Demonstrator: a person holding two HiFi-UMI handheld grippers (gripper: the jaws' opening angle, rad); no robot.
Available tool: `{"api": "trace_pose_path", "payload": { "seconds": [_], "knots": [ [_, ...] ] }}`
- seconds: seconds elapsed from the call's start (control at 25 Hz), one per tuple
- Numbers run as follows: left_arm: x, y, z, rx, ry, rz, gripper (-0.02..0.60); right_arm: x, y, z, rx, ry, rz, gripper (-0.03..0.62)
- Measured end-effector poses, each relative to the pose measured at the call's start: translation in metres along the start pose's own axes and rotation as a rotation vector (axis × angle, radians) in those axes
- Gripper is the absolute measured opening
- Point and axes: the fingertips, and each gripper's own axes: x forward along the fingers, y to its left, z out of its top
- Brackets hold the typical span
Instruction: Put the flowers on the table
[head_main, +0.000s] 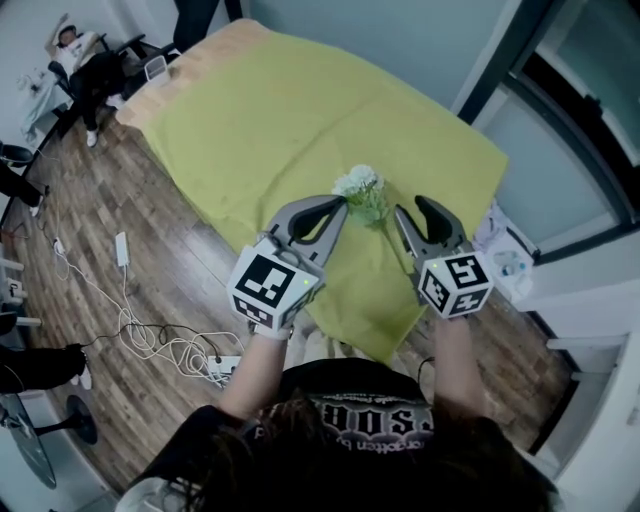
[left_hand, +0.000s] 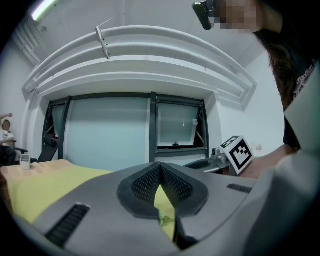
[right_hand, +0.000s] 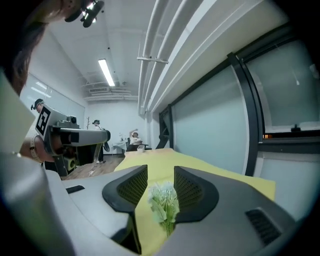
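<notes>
A small bunch of white flowers (head_main: 360, 188) with green leaves rests on the table's yellow-green cloth (head_main: 300, 110), near its front corner. My left gripper (head_main: 339, 207) comes in from the left, its tips just beside the flowers. In the left gripper view its jaws (left_hand: 160, 170) meet at the tips; a scrap of green shows in the slit under them. My right gripper (head_main: 408, 207) is to the flowers' right. In the right gripper view the flowers (right_hand: 164, 202) stand between its parted jaws (right_hand: 161, 172), with a gap either side of the bloom.
The cloth's front corner (head_main: 372, 350) hangs just ahead of the person. Cables and a power strip (head_main: 122, 250) lie on the wood floor at the left. A person sits on a chair (head_main: 80, 55) at the far left. A white ledge with small items (head_main: 505, 255) runs along the window wall.
</notes>
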Motion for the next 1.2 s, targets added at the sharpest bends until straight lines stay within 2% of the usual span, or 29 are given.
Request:
{"api": "trace_pose_path", "payload": {
  "seconds": [0.16,0.36,0.72,1.2],
  "knots": [
    [-0.005,-0.008,0.003,0.005,-0.009,-0.015,-0.002,-0.016,0.008,0.017,0.017,-0.044,-0.01,0.114],
    [-0.012,-0.021,0.009,0.014,-0.022,-0.033,-0.002,-0.035,0.02,0.032,-0.003,-0.087,-0.022,0.075],
    [-0.025,-0.035,0.016,0.029,-0.032,-0.046,-0.002,-0.06,0.041,0.053,-0.016,-0.137,-0.02,0.044],
    [-0.036,-0.054,0.017,0.04,-0.032,-0.054,-0.002,-0.084,0.058,0.056,-0.046,-0.15,-0.024,0.031]
  ]
}}
